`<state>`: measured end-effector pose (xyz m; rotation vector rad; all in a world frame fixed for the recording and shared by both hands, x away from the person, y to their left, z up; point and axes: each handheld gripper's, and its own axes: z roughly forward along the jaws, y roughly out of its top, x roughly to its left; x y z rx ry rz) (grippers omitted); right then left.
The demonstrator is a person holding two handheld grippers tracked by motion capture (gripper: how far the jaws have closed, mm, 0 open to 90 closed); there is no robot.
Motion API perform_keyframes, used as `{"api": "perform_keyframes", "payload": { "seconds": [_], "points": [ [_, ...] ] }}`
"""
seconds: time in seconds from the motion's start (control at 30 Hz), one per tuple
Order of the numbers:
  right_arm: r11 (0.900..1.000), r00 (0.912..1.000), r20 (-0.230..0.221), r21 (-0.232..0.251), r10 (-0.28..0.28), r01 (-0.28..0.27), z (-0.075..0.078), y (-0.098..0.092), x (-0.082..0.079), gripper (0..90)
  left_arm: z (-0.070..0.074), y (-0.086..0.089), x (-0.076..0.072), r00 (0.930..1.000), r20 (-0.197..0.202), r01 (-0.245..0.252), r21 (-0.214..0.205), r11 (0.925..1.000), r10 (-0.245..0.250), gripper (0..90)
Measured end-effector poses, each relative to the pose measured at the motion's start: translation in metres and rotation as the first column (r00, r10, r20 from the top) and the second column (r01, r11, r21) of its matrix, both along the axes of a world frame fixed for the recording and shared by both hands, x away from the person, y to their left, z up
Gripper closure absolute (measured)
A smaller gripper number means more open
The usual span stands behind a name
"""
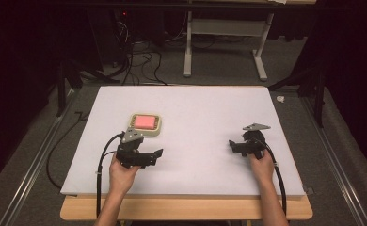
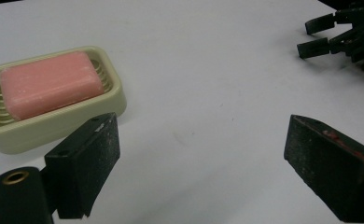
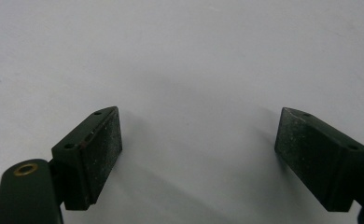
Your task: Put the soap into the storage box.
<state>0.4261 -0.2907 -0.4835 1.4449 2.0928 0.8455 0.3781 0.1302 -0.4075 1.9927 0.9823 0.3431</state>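
A pink bar of soap [image 1: 144,122] lies in a cream ribbed soap dish [image 1: 132,118] on the white board, left of centre. My left gripper [image 1: 155,157] rests just in front of the dish, pointing right, with its jaws wide apart and nothing between them. In the left gripper view the soap [image 2: 49,84] and the soap dish [image 2: 54,128] sit beyond the left jaw, outside the left gripper [image 2: 203,123]. My right gripper [image 1: 232,146] is held at the right side of the board, pointing left, open and empty. In the right gripper view, bare board lies between the jaws of the right gripper [image 3: 199,112].
The white board [image 1: 191,108] covers a wooden table [image 1: 186,209]. The other gripper [image 2: 332,35] shows far off at the top right of the left gripper view. Beyond the table stand a white desk frame [image 1: 224,33], cables on the floor and dark stands.
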Motion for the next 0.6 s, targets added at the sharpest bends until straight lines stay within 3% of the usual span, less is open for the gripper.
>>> {"api": "perform_keyframes", "payload": {
  "seconds": [0.2,0.6],
  "points": [
    [1.0000,1.0000,0.000,0.000,0.000,0.000,0.000,0.000,0.000,15.5,-0.005,-0.007,0.001,0.9997,-0.010,0.022,0.033,0.9992,-0.021,11.3],
    [1.0000,1.0000,0.000,0.000,0.001,-0.001,0.000,0.000,0.000,15.5,-0.015,-0.016,0.004,0.9986,-0.035,0.040,0.035,0.9986,-0.039,11.6]
  ]
}}
